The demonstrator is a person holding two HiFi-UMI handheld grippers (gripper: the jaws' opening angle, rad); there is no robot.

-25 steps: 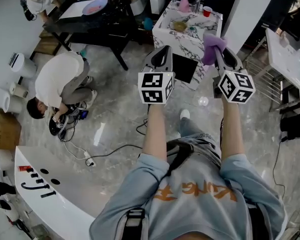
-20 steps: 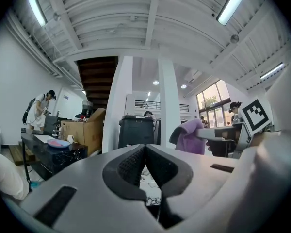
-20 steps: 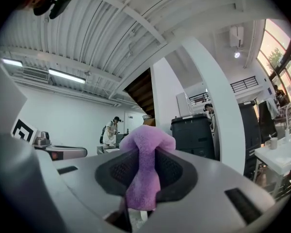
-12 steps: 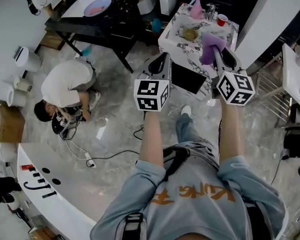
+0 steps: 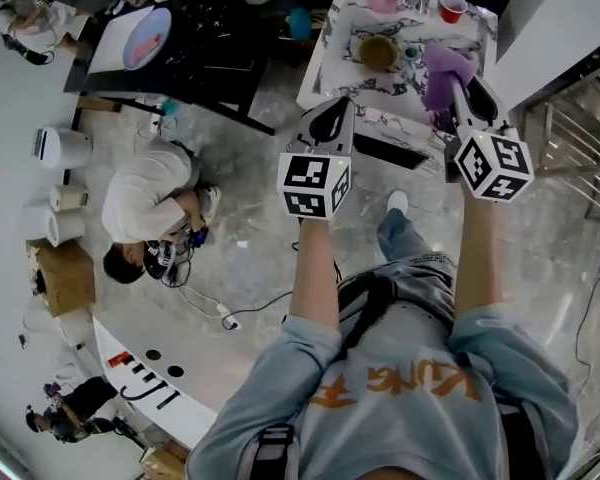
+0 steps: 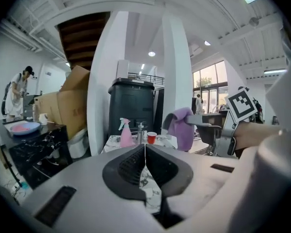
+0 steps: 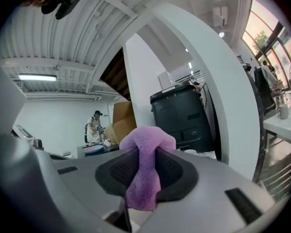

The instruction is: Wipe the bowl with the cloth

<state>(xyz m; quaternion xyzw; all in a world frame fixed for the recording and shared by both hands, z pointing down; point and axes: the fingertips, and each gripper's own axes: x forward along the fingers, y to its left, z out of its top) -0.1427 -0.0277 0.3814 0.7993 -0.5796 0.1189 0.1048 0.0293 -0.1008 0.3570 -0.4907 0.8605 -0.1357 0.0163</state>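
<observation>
Between the right tongs (image 7: 144, 166) a purple cloth (image 7: 143, 191) bunches, hiding their tips from above; left tongs (image 6: 145, 161) closed, empty.

The cloth (image 7: 144, 174) is a soft purple textile with a fuzzy, matt pile. The left gripper (image 6: 145, 161) and the right gripper (image 7: 146, 166) both have smooth, matt grey plastic shells. Their pads (image 6: 128, 166) look like black rubber with fine ribs. The worktop (image 5: 365, 83) is white stone, or a stone look, with dark veins and a light gloss. The bowl (image 5: 378, 52) on it is ochre brown and smooth; its material I cannot tell. The red cup (image 5: 452, 8) seems plastic. The floor (image 5: 250, 228) is polished, grey and marbled. The box (image 5: 65, 273) at the left is brown cardboard.
</observation>
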